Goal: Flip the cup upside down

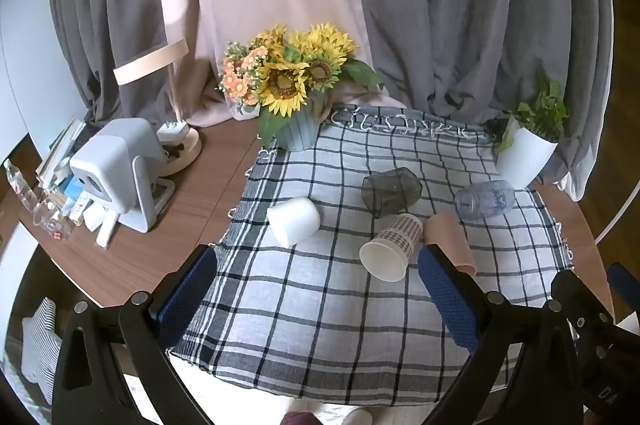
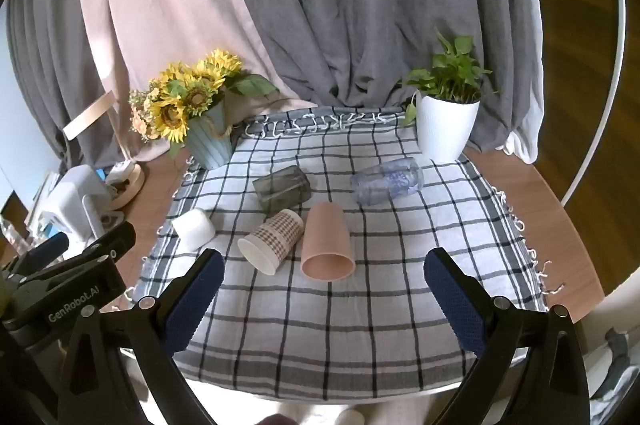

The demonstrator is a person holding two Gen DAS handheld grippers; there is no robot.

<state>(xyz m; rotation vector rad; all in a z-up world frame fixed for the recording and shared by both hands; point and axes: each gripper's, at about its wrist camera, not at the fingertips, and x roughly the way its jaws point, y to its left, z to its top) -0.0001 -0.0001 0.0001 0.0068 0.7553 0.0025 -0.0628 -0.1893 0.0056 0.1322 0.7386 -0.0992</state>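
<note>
Pink plastic, the tapered pink plastic cup (image 2: 327, 244) is lying on its side near the middle of the black-and-white checked cloth (image 2: 360, 325), mouth opening toward me and base pointing toward the far edge of the desk. I am holding the right gripper (image 2: 324, 289) fully released, blue pads wide apart, gripping nothing; the cup's long axis is running nearly in line with these fingers, just ahead of the gap. I am keeping the left gripper (image 1: 316, 289) equally spread and empty; from it the pink cup (image 1: 450, 241) is sitting beside the right-hand pad, partly hidden. I am judging the right gripper the nearer and better aligned.

Touching the pink cup's left side, a checked-pattern paper cup (image 2: 272, 239) is also lying down; it is crowding the approach. A white cup (image 2: 194, 228), a smoky glass tumbler (image 2: 283, 188) and a clear bluish tumbler (image 2: 387, 180) are lying farther off. Grey and pink curtains (image 2: 320, 5) are closing off the far edge of the brown wooden desk (image 1: 160, 225).
</note>
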